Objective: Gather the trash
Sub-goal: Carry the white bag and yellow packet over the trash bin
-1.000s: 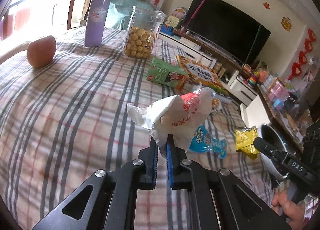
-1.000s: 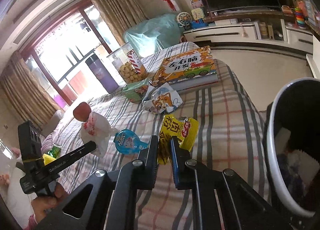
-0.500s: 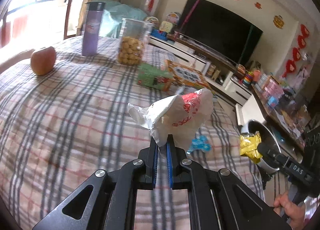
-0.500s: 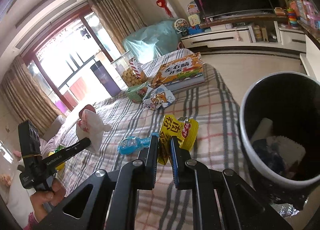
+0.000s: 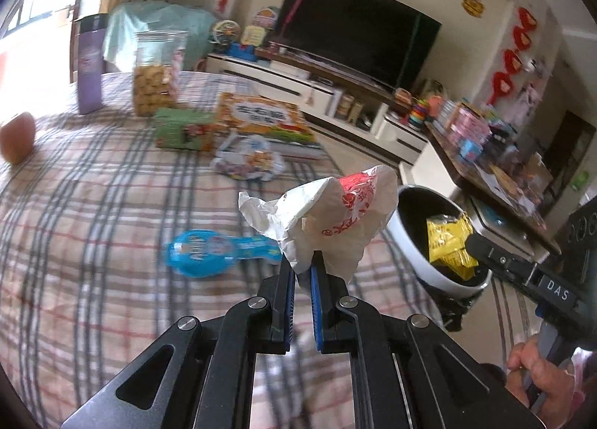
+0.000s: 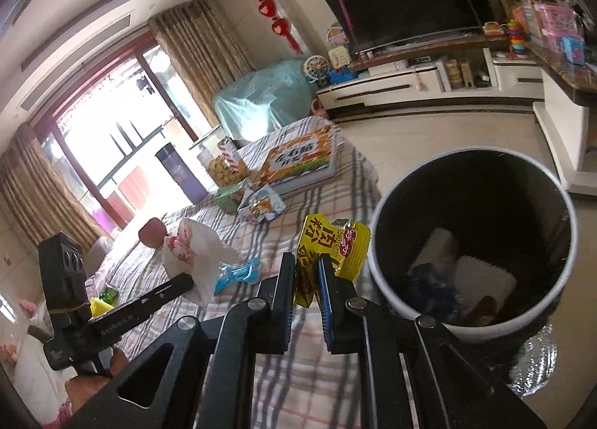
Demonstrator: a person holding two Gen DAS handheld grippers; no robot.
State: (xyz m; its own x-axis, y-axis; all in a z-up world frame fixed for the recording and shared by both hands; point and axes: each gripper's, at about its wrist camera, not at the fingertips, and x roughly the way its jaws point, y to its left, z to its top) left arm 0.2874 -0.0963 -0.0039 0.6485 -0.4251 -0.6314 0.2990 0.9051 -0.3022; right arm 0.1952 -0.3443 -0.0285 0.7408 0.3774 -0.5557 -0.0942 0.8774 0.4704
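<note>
My left gripper is shut on a crumpled white paper bag with red print and holds it above the plaid-covered table near its right edge. My right gripper is shut on a yellow snack wrapper and holds it beside the rim of the round white trash bin, which has trash inside. In the left wrist view the wrapper hangs over the bin's opening. A blue plastic wrapper and a torn cartoon snack packet lie on the table.
On the table's far side stand a purple bottle, a jar of biscuits, a green box, an orange book and an apple. Beyond are a TV and a low cabinet.
Both grippers have moved right toward the bin. The yellow wrapper went from over the table to the bin's rim. The white bag was carried toward the table's right edge.
</note>
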